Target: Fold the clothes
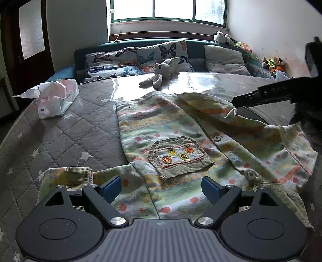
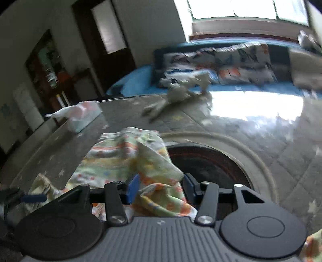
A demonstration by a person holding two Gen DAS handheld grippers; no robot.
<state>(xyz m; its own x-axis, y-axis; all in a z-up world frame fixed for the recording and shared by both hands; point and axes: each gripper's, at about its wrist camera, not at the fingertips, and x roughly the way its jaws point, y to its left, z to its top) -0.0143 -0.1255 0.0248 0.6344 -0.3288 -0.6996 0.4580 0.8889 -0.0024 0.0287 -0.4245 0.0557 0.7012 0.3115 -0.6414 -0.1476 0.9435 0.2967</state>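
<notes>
A small patterned jacket [image 1: 181, 137] lies spread on the grey quilted bed cover [image 1: 66, 133], its front up, with a corduroy pocket [image 1: 180, 155] stitched with fruit shapes and two snap buttons beside it. No readable writing shows on the garment; the print on the white tissue pack [image 1: 58, 98] to the left is too small to read. The left tongs [image 1: 162, 189] are spread wide over the near hem, pinching nothing. One sleeve [image 2: 145, 159] is folded across the chest; a fold of it sits between the pads of the right tongs [image 2: 161, 186], which stand partly apart and do not press it. Beyond lie a plush rabbit [image 1: 163, 72], butterfly pillows [image 1: 128, 60] and a grey cushion [image 1: 225, 60] under the window [image 1: 167, 10]. A dark round ringed patch [image 2: 203, 163] lies just beside the sleeve. The right wrist view is blurred.
</notes>
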